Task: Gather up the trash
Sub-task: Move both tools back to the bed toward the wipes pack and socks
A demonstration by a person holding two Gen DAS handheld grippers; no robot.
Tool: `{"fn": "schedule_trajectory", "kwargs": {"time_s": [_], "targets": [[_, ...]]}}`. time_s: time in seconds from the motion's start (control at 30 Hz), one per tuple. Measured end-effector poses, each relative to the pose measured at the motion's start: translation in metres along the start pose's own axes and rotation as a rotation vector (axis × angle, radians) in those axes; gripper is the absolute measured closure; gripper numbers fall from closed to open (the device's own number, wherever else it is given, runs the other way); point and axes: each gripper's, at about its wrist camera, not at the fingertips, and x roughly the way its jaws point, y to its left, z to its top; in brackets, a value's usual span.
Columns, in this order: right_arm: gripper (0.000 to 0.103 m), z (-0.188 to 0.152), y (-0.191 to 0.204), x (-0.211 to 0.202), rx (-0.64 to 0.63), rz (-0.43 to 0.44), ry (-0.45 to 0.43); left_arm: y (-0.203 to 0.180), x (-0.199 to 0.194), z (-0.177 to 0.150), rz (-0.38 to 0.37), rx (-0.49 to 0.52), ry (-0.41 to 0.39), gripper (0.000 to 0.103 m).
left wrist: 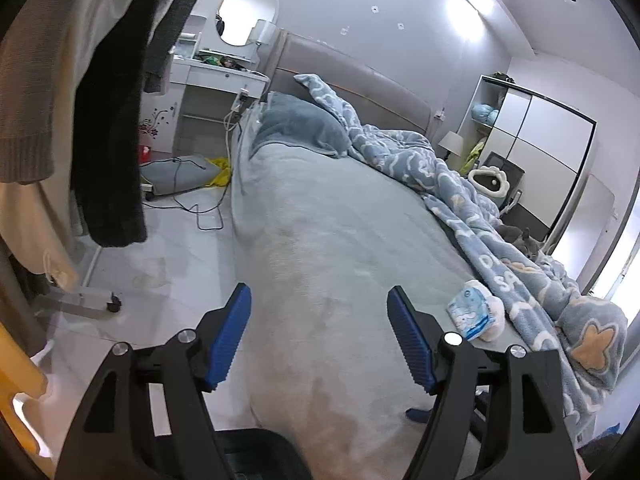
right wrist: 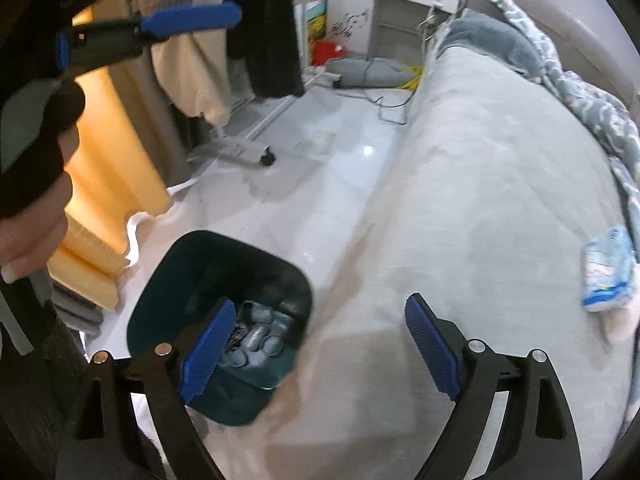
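Note:
A blue-and-white crumpled wrapper (left wrist: 474,314) lies on the grey bed near the patterned blanket; it also shows at the right edge of the right wrist view (right wrist: 608,270). A dark teal trash bin (right wrist: 216,276) stands on the floor beside the bed, with several grey-blue crumpled pieces (right wrist: 258,340) inside. My right gripper (right wrist: 320,344) is open and empty, over the bin's rim and the bed edge. My left gripper (left wrist: 318,332) is open and empty above the bed, left of the wrapper. The left gripper also shows at the upper left of the right wrist view (right wrist: 160,28).
The bed (left wrist: 340,220) fills the middle, with a blue patterned blanket (left wrist: 460,184) along its right. Clothes hang on a wheeled rack (left wrist: 100,120) at the left. Cables (left wrist: 200,208) trail over the white floor. A vanity desk (left wrist: 224,76) and a wardrobe (left wrist: 540,132) stand behind.

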Motion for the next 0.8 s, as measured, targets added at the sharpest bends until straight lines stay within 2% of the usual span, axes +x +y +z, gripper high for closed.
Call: {"fn": "schedule_trajectory", "kwargs": {"time_s": [0.37,0.8], "targets": [[0.014,-0.015,-0.072,-0.035,0.037,-0.116,-0.052,-0.052,0.038,-0.008,-0.069,0.014,0.047,0.023],[0.013,-0.039,-0.153,-0.064,0.080,-0.210,-0.093,-0.088,0.073,-0.012,-0.117,-0.015,0.083,0.021]]}}
